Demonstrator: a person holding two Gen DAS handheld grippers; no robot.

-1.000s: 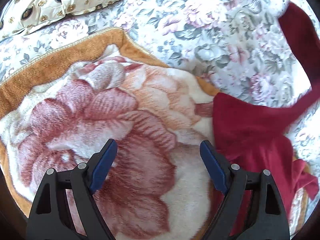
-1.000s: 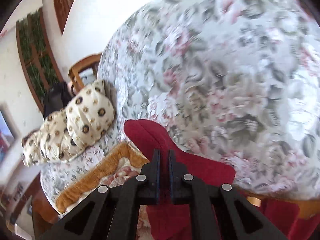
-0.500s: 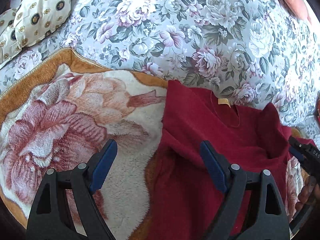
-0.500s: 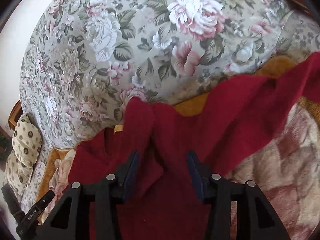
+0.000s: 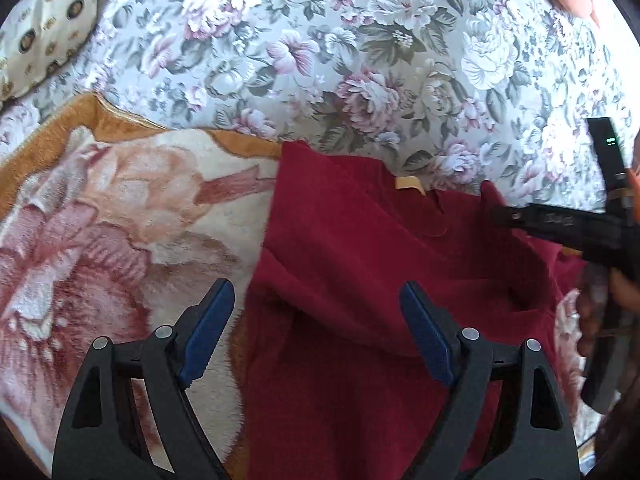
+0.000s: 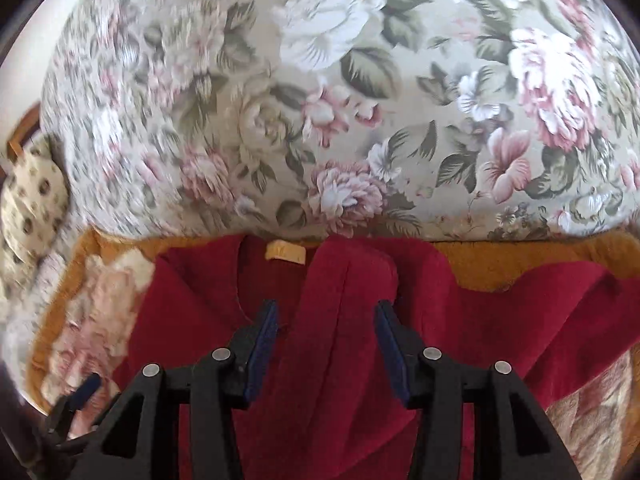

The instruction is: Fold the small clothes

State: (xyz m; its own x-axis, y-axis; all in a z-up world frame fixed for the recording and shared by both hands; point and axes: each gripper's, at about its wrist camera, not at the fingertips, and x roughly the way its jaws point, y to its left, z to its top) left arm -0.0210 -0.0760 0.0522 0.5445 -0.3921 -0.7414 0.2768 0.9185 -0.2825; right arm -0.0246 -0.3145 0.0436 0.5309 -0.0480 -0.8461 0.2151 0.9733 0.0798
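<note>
While the sofa [image 5: 360, 60] fills the upper half of both views w/ its floral back, the blanket [image 5: 120, 208] covers the seat below it, showing at left in the left-wrist view and at the lower corners in the right-wrist view. On the blanket lies the task's thing, a red top [image 5: 360, 280], at center-right of the left-wrist frame and across the lower middle of the right-wrist frame; its tan label [image 6: 286, 254] sits at the neck, close to the sofa back. A patterned cushion [image 5: 44, 20] is at upper left.

Left gripper [image 5: 316, 332] hangs at bottom center, jaws wide apart, one finger over the blanket and the other over the top's edge; nothing held. Right gripper [image 6: 326, 344] at bottom center of its own view is spread too, a raised red fold, prob. a sleeve laid over the body, running up between its pads, not pinched. Whether the pads touch cloth can't be told.

Step, as judged: a side flap looks folded in, top not yet compact. Next move prob. calls for both grippers to pinch an edge each, lift evenly, and lay the cloth over w/o dragging the blanket.
</note>
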